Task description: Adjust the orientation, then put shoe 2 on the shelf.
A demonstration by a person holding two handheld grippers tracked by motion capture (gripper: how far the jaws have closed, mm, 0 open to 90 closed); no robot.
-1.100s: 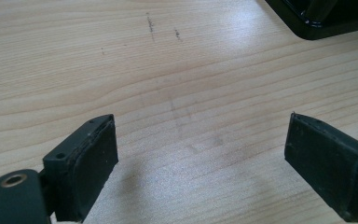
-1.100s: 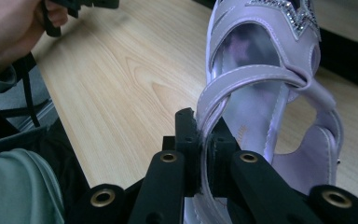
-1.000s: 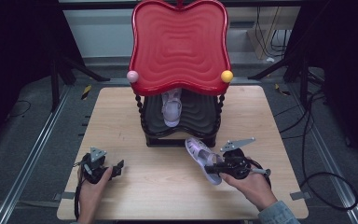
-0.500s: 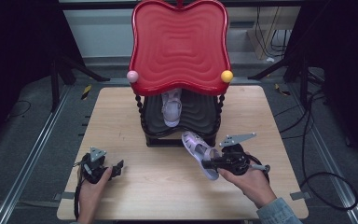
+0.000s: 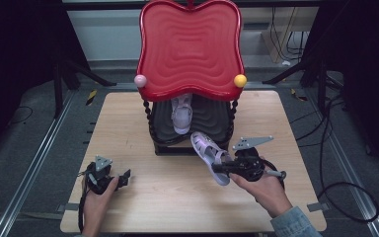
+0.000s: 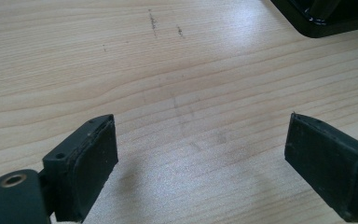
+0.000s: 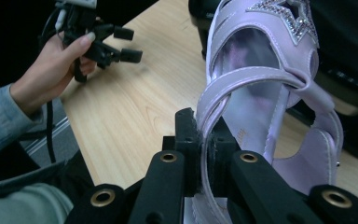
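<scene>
1. Worktop (image 5: 128,123) of pale wood, carrying a black rack with a red wavy top at its far middle.
2. Left gripper (image 5: 123,177) at the near-left corner, held low in the person's left hand (image 5: 96,202); jaws standing wide apart with nothing but bare wood grain between them in the left gripper view, pads (image 6: 93,172) clear of any object.
3. Seen from the right gripper view as well, far off at upper left: left gripper (image 7: 123,44) open, cable hanging beneath the hand.
4. Rack (image 5: 190,49), middle and far: red tray on top, a pink ball (image 5: 140,80) at its left corner, a yellow ball (image 5: 240,80) at its right, black shelf (image 5: 212,118) beneath on twisted posts.
5. White shoe (image 5: 181,114) lying on that black shelf, toe towards the near side.
6. Lilac sandal (image 5: 208,153) just near-right of the rack, lifted off the worktop, toe aimed at the rack, well apart from the left gripper.
7. Right gripper (image 5: 217,168), held in the right hand (image 5: 261,190), clamped tight on the sandal's heel strap (image 7: 205,135); strap pinched between the two black jaws in the right gripper view, glittery star on the toe at the top.
</scene>
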